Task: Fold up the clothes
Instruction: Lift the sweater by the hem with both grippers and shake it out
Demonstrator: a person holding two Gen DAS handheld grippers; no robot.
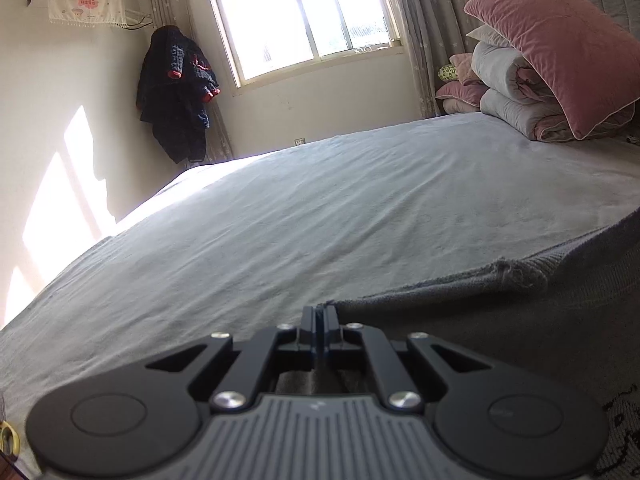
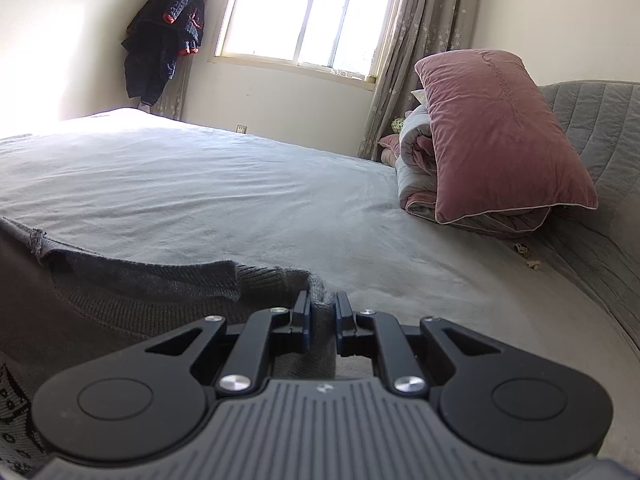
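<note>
Left wrist view: unreadable pink printing on air-conditioner cover (image 1: 86, 0).

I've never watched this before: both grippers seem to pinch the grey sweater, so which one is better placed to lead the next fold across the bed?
Probably the left gripper: it is shut tight on the grey sweater, with bare bed sheet ahead. The right gripper holds a thicker bunch.

I've got both wrist views low over the bed (image 1: 280, 208), close in, facing the window (image 2: 308, 12); they share the pink pillow (image 1: 560, 48).
</note>
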